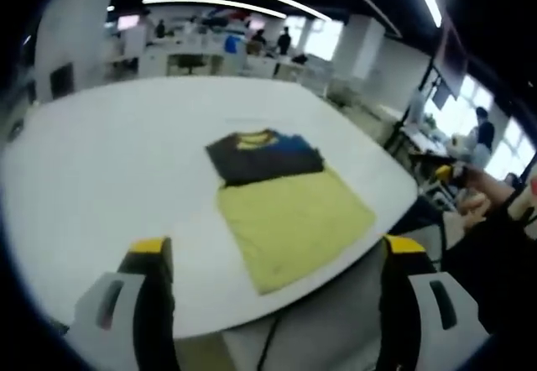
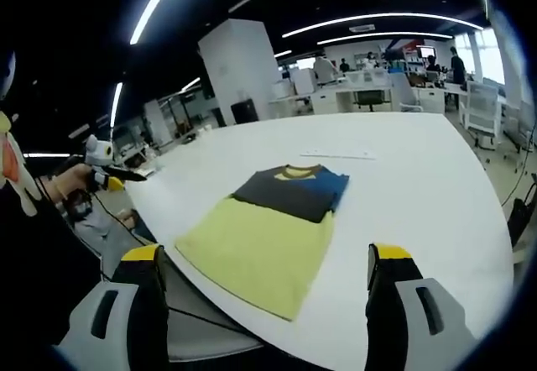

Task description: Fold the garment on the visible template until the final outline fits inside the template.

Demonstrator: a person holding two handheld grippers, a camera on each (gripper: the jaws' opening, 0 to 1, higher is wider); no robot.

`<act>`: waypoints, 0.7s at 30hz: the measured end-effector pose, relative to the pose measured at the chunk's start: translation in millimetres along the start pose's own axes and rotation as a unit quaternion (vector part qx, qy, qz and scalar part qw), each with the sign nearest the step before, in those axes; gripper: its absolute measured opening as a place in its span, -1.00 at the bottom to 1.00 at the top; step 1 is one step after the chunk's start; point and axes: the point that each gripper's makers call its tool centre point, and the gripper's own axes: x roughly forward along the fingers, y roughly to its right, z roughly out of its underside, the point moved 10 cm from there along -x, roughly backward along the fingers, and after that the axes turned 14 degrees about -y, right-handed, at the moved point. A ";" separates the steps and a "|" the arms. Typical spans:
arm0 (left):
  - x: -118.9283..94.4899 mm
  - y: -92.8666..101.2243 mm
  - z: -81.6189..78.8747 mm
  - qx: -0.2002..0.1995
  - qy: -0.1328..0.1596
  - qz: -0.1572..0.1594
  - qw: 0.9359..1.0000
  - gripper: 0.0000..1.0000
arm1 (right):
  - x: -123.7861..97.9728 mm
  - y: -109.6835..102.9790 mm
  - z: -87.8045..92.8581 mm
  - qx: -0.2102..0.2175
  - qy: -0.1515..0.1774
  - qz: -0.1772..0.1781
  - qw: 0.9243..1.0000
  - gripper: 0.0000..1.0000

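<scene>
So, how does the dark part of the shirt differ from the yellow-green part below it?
The dark part is near black, with a yellow collar and a blue patch at one side; the yellow-green part is one plain colour. The dark part covers less area than the yellow-green part. The dark part lies toward the table's middle, while the yellow-green part reaches almost to the near edge. Both lie flat, touching each other.

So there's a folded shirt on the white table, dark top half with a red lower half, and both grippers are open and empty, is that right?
Not quite: the shirt's lower half is yellow, not red, as the right gripper view shows. The rest holds: it lies folded on the white table, dark at the top, and the left gripper and right gripper are open and empty.
</scene>
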 end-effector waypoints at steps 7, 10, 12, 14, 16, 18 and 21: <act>9.0 0.7 5.8 -0.002 -0.014 0.008 1.000 0.91 | 3.9 -0.9 3.2 -0.002 -0.010 -0.003 1.000 0.99; 13.0 0.9 7.5 -0.004 -0.020 0.011 1.000 0.90 | 5.3 -0.9 3.0 -0.001 -0.011 -0.005 1.000 0.99; 15.4 1.4 8.2 -0.006 -0.022 0.014 1.000 0.87 | 6.4 -0.7 2.6 -0.002 -0.013 -0.005 1.000 0.97; 18.6 0.6 9.4 -0.008 -0.026 0.015 1.000 0.86 | 7.6 0.0 2.4 -0.003 -0.017 -0.006 1.000 0.95; 22.0 0.1 11.2 -0.008 -0.032 0.016 0.999 0.83 | 9.0 1.0 2.5 -0.003 -0.018 -0.007 1.000 0.93; 26.0 -0.7 13.5 -0.010 -0.037 0.017 0.999 0.80 | 11.6 2.7 3.6 0.001 -0.021 -0.008 1.000 0.90; 32.4 -2.2 17.4 -0.019 -0.043 0.024 0.999 0.76 | 17.9 5.2 8.4 0.010 -0.025 -0.015 1.000 0.88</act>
